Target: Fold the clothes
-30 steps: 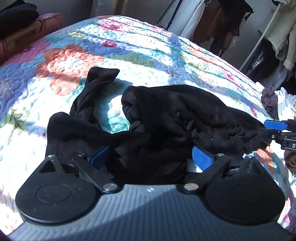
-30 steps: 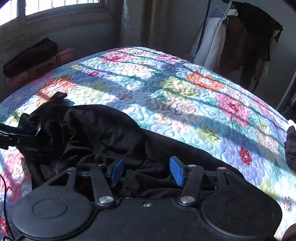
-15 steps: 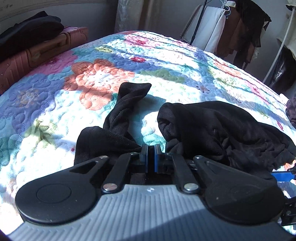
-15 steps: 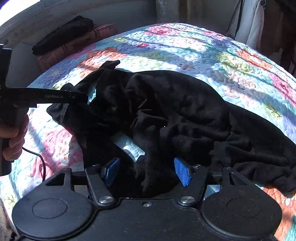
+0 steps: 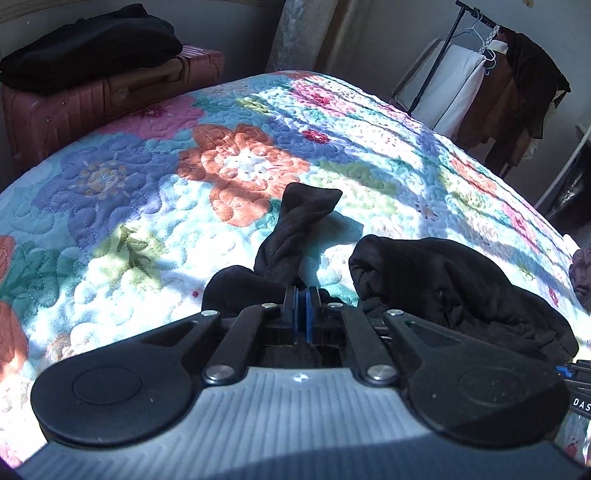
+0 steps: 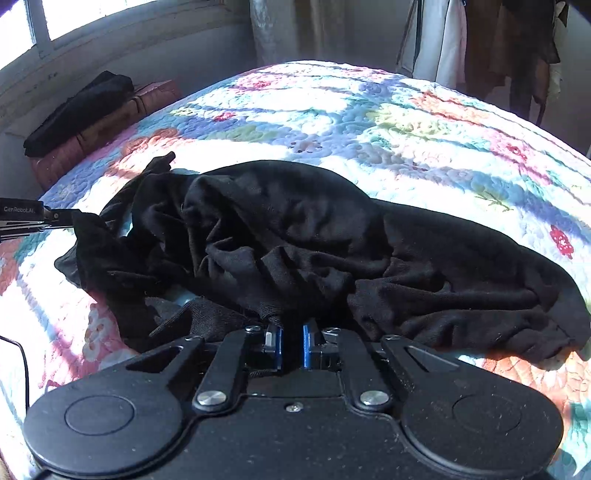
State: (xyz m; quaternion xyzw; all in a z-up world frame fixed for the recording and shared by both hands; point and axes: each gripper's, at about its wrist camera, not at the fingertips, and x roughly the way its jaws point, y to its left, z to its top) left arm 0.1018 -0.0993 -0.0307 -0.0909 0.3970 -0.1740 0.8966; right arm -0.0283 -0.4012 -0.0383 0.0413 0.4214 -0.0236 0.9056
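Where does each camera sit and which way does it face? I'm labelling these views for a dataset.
Left wrist: on the left gripper, angled down over the floral quilted bedspread; its pads pinch the crumpled black garment.
Right wrist: on the right gripper, angled down, jaws closing on the garment; the left gripper shows at the left edge.
Shared: garment, bedspread, pink suitcase, clothes rack.

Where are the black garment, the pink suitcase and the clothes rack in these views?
black garment (image 6: 295,236): right wrist view, on the crumpled middle of the cloth.
pink suitcase (image 5: 66,114): left wrist view, on its ribbed front face.
clothes rack (image 5: 456,31): left wrist view, on its dark upright pole.
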